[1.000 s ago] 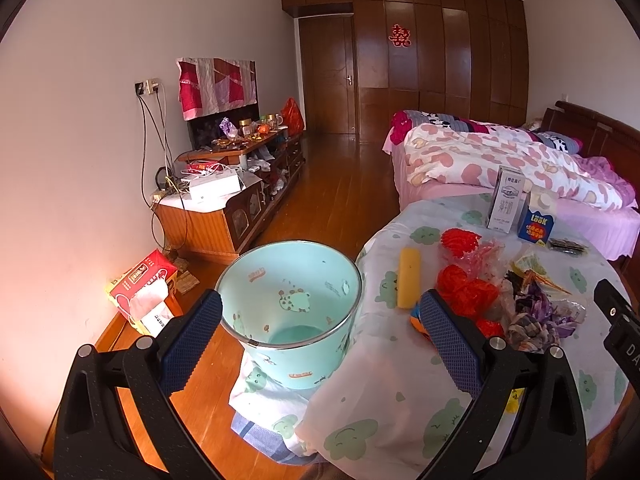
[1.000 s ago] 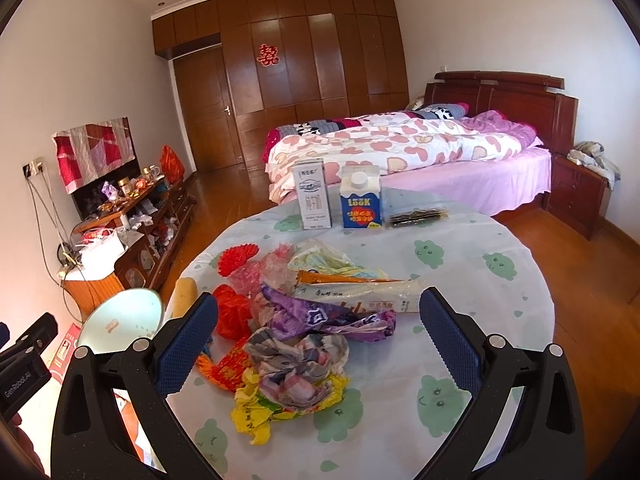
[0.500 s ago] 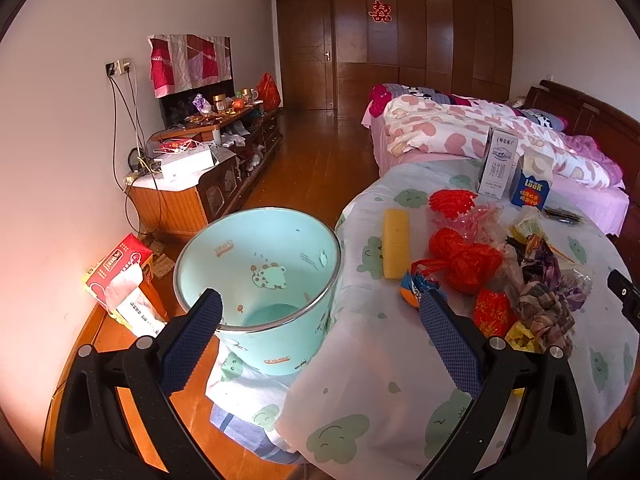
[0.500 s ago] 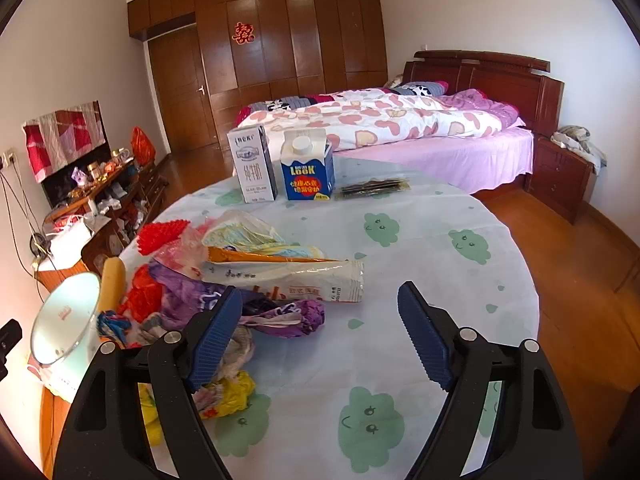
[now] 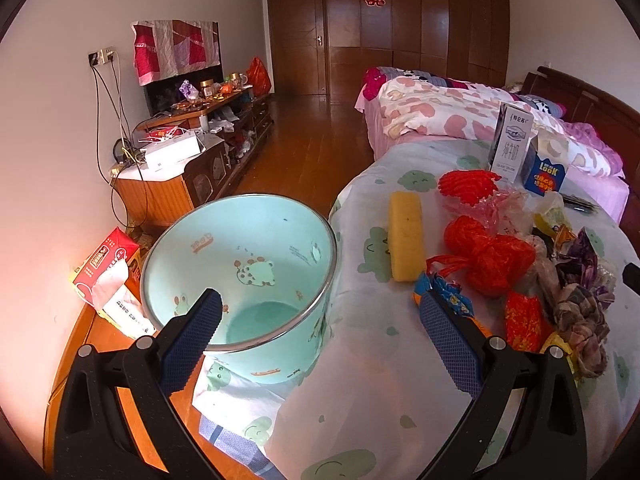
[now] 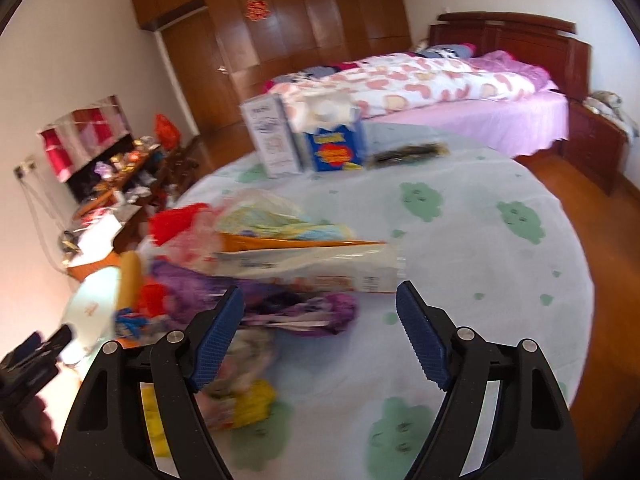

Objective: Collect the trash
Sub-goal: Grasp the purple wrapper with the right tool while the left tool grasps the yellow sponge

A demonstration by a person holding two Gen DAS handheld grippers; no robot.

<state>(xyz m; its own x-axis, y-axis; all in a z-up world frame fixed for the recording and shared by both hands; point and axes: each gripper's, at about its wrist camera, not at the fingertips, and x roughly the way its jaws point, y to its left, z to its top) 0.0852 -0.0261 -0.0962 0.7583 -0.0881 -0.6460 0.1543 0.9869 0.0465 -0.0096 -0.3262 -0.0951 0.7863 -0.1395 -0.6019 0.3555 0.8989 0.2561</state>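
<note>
While the left gripper [image 5: 320, 328] hung over the near edge of the counter [image 5: 360, 360], its jaws stood wide apart and held nothing; one blue pad sat in front of the mint-green trash bin [image 5: 240, 272] and the other just beside a blue snack wrapper [image 5: 444, 292]. The bin stood upright against the counter's left edge, its mouth open and its inside bare apart from printed cartoon figures. The trash lay in a loose heap on the green-patterned cloth: a yellow sponge block [image 5: 406, 236] nearest the bin, red plastic bags [image 5: 488, 256] beside it, a red mesh piece [image 5: 466, 186] further back, and a crumpled plaid wrapper [image 5: 580, 316] toward the right. Behind the heap stood a white carton [image 5: 514, 148] and a blue carton [image 5: 546, 168], touching side by side.

The right gripper [image 6: 320, 332] hovered low above the same heap, jaws also wide and empty. This view was blurred. Just ahead of its fingertips lay a long white packet [image 6: 312, 268], with a purple wrapper [image 6: 304, 312] between the two pads and partly under the packet. A yellow wrapper [image 6: 256, 400] lay near the left pad. A dark flat packet [image 6: 408, 154] rested beside the cartons, well apart from the heap. A pink bed [image 6: 440, 92] stood beyond the counter.
</note>
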